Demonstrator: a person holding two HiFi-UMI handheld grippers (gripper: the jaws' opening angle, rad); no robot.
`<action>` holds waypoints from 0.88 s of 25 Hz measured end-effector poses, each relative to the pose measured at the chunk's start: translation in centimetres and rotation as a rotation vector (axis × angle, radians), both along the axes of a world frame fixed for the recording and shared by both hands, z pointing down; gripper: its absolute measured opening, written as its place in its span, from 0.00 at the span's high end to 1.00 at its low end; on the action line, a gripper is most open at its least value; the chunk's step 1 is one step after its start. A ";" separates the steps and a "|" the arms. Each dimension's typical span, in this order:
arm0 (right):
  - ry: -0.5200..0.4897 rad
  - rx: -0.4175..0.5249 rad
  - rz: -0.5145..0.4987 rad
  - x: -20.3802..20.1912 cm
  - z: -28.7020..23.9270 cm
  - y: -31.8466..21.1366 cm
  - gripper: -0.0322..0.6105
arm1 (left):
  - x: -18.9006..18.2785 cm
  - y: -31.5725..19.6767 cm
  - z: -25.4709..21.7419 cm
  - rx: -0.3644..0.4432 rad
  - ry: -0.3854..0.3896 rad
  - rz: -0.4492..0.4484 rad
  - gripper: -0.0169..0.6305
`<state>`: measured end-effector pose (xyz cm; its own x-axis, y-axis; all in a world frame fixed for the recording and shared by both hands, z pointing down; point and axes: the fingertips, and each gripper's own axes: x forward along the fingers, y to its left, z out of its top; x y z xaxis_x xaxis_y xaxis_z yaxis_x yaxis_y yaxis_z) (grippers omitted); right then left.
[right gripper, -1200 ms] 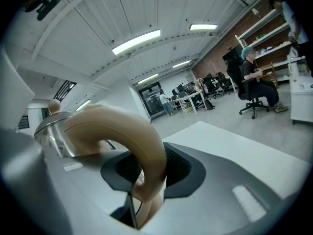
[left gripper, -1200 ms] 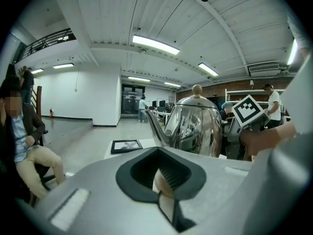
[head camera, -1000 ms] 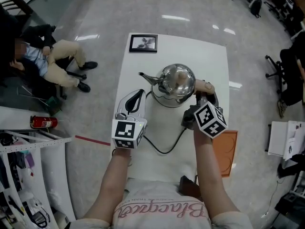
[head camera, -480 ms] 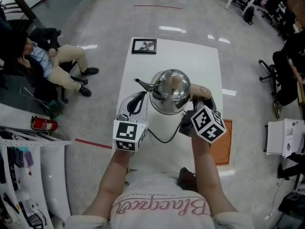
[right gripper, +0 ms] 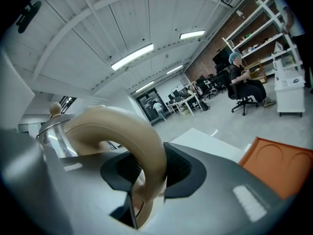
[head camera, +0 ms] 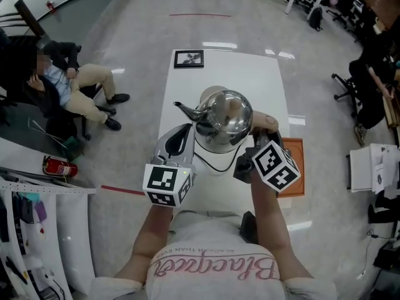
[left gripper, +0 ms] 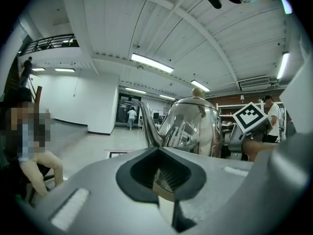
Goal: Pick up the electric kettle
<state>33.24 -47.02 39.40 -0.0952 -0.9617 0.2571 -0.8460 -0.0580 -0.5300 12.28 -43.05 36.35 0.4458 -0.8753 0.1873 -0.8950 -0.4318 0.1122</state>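
Observation:
The steel electric kettle (head camera: 226, 119), with a thin spout on the left and a beige loop handle (head camera: 264, 122) on the right, hangs above the white table (head camera: 269, 80). My right gripper (head camera: 261, 133) is shut on that handle, which arches between the jaws in the right gripper view (right gripper: 134, 146). At the kettle's lower left, my left gripper (head camera: 181, 136) has its jaws nearly together on a thin pale edge of the kettle's base (left gripper: 164, 192). The kettle body (left gripper: 193, 126) rises just beyond those jaws. A black cord (head camera: 215, 167) trails from under the kettle.
A framed picture (head camera: 189, 59) lies at the table's far end. An orange mat (head camera: 295, 167) lies at the table's right edge. A person sits on a chair (head camera: 69, 86) to the left, near a fire extinguisher (head camera: 57, 165). Office chairs stand at the far right.
Both grippers and the kettle have risen together and come nearer to me. The kettle looks larger, and the cord loop has been drawn in under it.

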 end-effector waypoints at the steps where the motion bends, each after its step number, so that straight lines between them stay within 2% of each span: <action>1: 0.001 0.002 0.005 0.0 -0.2 0.6 0.74 | 0.0 0.5 -0.2 0.003 -0.003 0.007 0.97; 6: 0.027 0.007 0.028 0.6 -0.8 3.2 0.74 | 0.7 2.6 -0.8 0.016 -0.002 0.031 0.97; 17: 0.028 0.021 0.022 1.5 -2.1 6.3 0.74 | 1.3 6.6 -2.3 0.050 -0.020 -0.017 0.97; 22: 0.033 0.011 0.035 2.3 -1.9 7.8 0.74 | 2.3 8.3 -2.6 0.060 -0.031 -0.008 0.97</action>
